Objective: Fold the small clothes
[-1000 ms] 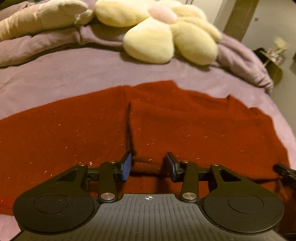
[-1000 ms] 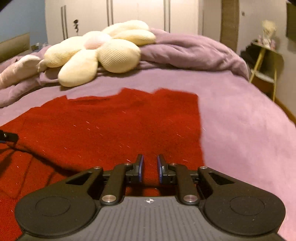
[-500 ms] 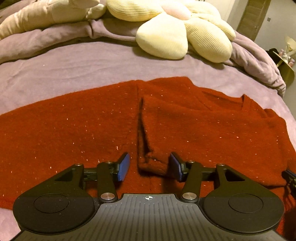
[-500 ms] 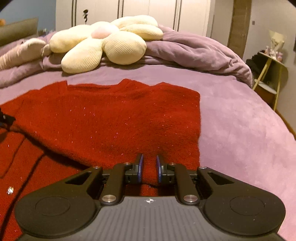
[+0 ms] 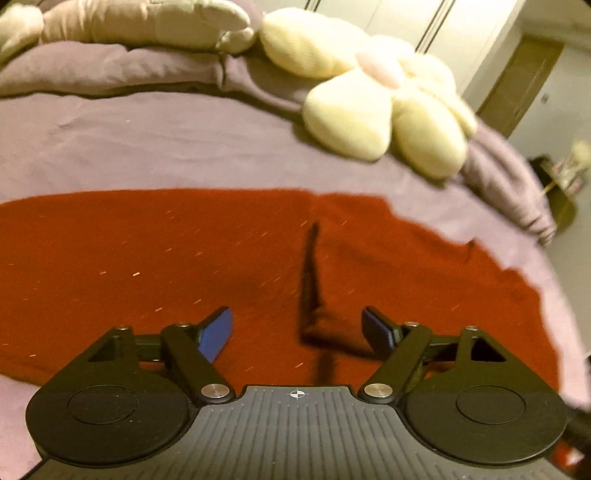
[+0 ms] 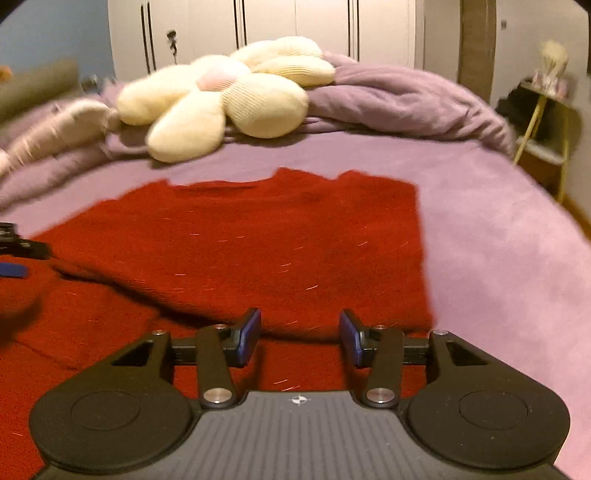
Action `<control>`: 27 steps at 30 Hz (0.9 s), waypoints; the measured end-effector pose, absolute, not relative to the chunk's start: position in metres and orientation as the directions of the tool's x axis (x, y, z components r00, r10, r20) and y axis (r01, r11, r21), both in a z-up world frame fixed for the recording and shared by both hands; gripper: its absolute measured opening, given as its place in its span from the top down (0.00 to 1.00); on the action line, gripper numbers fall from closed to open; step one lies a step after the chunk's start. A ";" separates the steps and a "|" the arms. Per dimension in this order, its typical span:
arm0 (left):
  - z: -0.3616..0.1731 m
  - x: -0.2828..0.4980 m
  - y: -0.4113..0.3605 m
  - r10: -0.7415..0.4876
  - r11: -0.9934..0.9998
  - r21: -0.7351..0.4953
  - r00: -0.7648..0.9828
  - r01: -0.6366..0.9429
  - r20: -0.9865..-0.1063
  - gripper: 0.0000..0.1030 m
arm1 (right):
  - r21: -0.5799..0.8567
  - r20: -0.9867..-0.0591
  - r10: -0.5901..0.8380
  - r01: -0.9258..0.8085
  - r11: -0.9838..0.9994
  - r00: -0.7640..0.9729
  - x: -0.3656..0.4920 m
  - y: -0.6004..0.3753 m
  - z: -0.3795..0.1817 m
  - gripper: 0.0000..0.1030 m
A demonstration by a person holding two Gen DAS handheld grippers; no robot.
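Red sweater [image 5: 184, 258] lies folded on the purple bed [image 5: 147, 147]; left gripper [image 5: 297, 328] and right gripper [image 6: 299, 332] hover spread wide, holding nothing

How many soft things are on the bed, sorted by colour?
Red: 1, the sweater
Cream: 1, the flower pillow
Beige: 1, the long plush
Purple: 1, the bunched blanket
Total: 4

No readable text, label, brand or number shows in either view; the only sign is a small white crosshair mark [image 5: 296, 394] printed on each gripper's ribbed grey body.
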State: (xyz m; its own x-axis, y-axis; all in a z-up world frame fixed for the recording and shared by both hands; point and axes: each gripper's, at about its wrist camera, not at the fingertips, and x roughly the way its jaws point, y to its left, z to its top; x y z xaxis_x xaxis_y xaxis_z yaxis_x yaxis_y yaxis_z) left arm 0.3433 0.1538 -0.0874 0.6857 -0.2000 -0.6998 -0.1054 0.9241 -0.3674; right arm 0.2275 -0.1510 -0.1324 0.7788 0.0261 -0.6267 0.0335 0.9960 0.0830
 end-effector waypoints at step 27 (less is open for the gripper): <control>-0.108 0.237 0.301 0.022 0.757 -0.491 0.768 -0.431 -0.640 0.14 | 0.163 -0.632 0.094 0.013 0.987 0.769 0.197 -0.121 -0.140 0.57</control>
